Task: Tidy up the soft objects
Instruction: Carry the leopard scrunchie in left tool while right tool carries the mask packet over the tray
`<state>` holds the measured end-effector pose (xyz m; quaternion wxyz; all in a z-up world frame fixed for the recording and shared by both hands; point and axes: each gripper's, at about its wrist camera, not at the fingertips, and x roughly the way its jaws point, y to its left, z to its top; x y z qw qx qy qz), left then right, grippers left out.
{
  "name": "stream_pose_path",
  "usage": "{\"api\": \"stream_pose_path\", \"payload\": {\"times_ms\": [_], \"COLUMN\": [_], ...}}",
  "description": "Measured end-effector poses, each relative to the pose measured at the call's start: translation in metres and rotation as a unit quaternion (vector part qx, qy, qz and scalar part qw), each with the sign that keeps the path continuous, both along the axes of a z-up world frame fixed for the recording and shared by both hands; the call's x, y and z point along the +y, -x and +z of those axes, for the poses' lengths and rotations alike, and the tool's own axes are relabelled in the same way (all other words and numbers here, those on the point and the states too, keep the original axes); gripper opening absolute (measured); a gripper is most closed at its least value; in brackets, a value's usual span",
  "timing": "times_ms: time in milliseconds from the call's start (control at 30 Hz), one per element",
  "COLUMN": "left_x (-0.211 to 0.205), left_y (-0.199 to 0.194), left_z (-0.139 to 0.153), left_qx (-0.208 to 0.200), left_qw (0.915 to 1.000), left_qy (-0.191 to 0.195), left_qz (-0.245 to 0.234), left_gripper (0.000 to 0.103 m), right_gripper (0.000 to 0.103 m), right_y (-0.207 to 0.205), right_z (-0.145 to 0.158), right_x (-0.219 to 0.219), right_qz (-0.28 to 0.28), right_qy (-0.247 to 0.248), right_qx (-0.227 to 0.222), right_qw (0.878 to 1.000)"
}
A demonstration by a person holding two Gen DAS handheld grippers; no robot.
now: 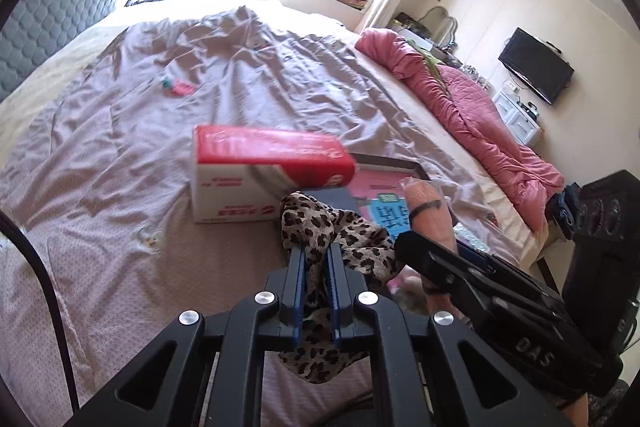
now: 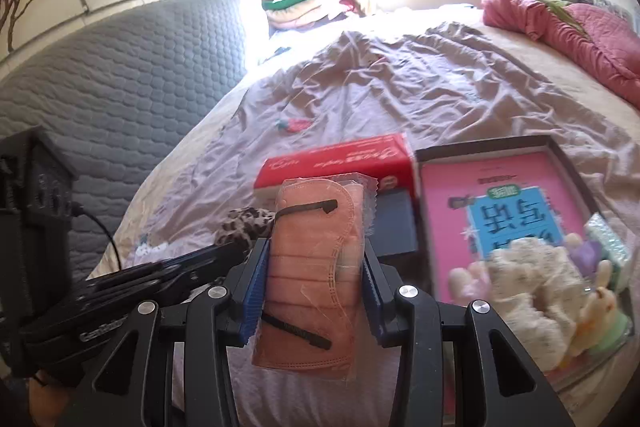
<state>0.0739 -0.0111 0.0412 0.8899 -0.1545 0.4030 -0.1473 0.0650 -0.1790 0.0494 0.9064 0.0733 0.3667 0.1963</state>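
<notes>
Where sun glares, rumpled sheet (image 1: 240, 75) covers bed; pillows, prob.

On the right gripper (image 1: 420, 263) body, just right of my left tool, I read "DAS". The pink book (image 2: 500, 195) ahead and right of my right tool shows large upside-down Chinese characters. The red-and-white box (image 1: 264, 171) print is too blurred.

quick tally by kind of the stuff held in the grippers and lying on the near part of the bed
leopard-print cloth, in left gripper: 1
wrapped orange face mask, in right gripper: 1
red and white box: 1
pink book in its dark tray: 1
small strawberry toy: 1
cream scrunchie: 1
Total: 6
</notes>
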Motion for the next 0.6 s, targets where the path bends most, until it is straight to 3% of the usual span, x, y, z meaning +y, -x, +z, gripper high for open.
{"api": "stream_pose_path", "payload": {"times_ms": [333,600], "left_x": [-0.075,-0.120], "left_y": [0.000,-0.007], "left_z": [0.032,0.043], "left_qx": [-0.014,-0.021], "left_qw": [0.9983,0.9956], "left_qy": [-0.028,-0.041], "left_qz": [-0.049,-0.082], "left_gripper": [0.010,0.010], "right_gripper": [0.044,0.044], "right_y": [0.006,0.014], "right_z": [0.033,0.038], "right_x": [-0.102,-0.167], "right_qz": [-0.075,-0.124], "right_qy": [-0.028,-0.040], "right_qx": [-0.019,-0.025], "right_qw": [0.997,0.991]}}
